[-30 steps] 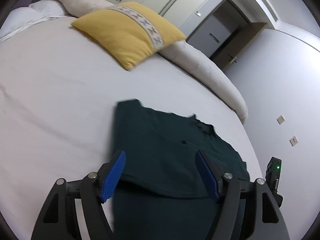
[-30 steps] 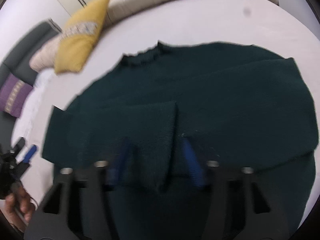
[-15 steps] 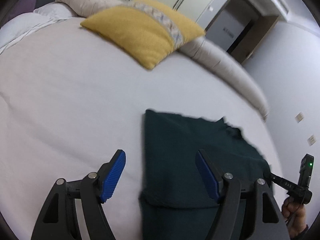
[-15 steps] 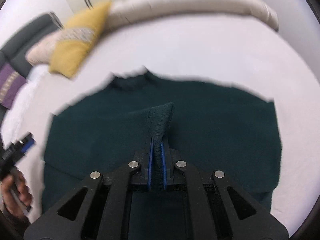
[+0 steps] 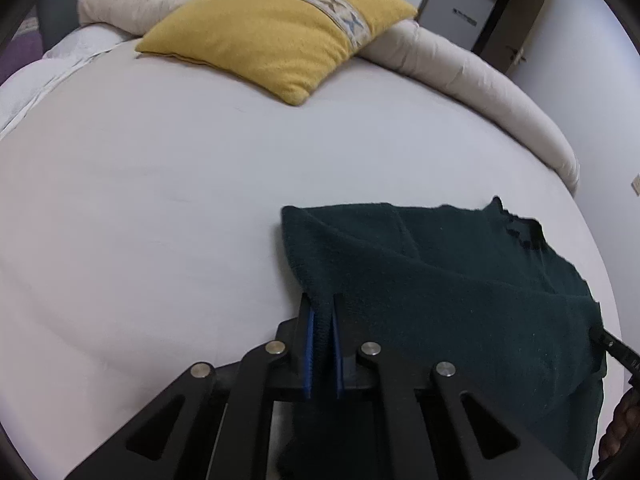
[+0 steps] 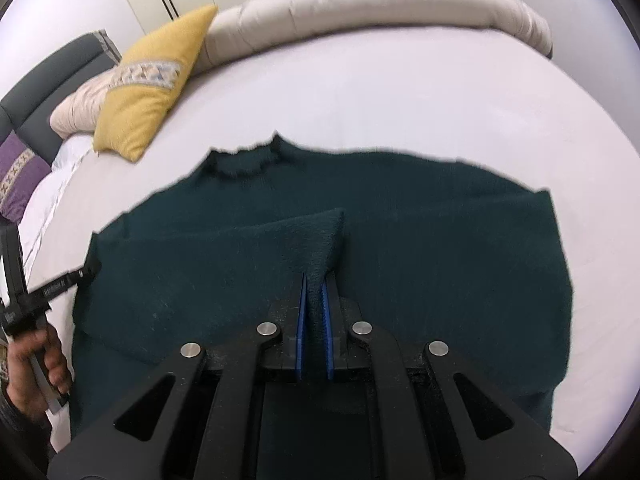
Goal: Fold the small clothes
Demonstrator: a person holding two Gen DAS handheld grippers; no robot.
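A dark green knit sweater (image 6: pixel 420 248) lies on the white bed, its neck towards the pillows and a sleeve folded across the body. My right gripper (image 6: pixel 314 284) is shut on the cuff end of that folded sleeve near the sweater's middle. My left gripper (image 5: pixel 321 306) is shut on the sweater (image 5: pixel 440 288) at its left edge, where the fabric is pinched up between the blue pads. The left gripper also shows at the far left of the right wrist view (image 6: pixel 86 270), touching the sweater's left edge.
The white bed sheet (image 5: pixel 140 200) spreads wide to the left and far side. A yellow cushion (image 5: pixel 276 28) and a long beige bolster (image 6: pixel 360 8) lie along the far edge. A purple cushion (image 6: pixel 16 168) is at far left. A wall and door stand beyond.
My left gripper, open a second ago, has moved to the sweater's left edge and shut on it. My right gripper shut on the sleeve cuff half a second ago and still holds it.
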